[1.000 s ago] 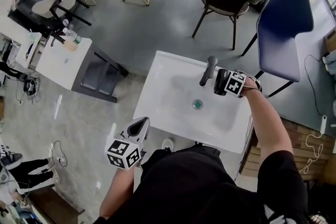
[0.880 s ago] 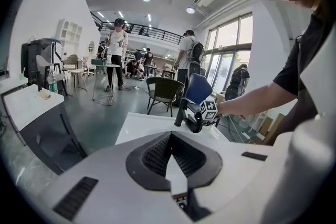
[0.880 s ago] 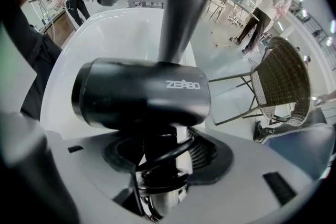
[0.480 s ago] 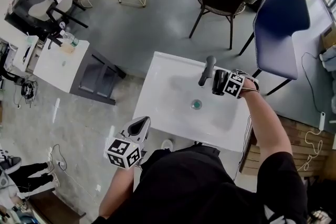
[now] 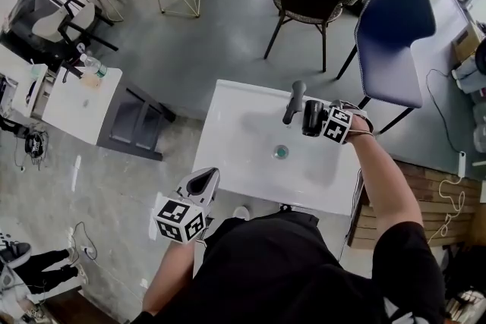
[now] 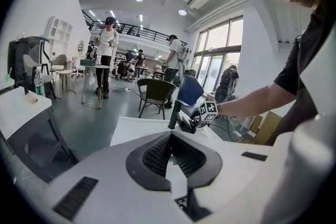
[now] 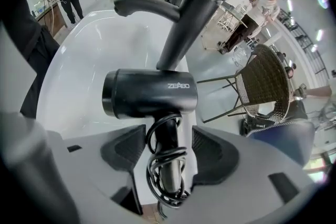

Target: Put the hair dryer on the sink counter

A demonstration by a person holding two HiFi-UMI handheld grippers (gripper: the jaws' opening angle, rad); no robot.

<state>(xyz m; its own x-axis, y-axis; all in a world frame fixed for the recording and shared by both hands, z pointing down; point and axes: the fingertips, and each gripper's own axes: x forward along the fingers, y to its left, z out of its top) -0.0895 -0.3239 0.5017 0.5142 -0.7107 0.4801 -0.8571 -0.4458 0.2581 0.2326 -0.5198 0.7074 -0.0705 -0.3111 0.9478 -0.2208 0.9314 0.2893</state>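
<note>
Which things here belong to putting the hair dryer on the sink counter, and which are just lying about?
Job in hand:
hair dryer
sink counter
right tongs, which have just been opening, with the dryer's handle between them, not pinched

Just lying about:
wicker chair
blue chair
side table
water bottle
faucet

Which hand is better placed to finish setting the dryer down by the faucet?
Right. The right gripper has just been opening its jaws, with the dryer handle between them beside the faucet. The left gripper hangs shut at the near sink corner.
</note>
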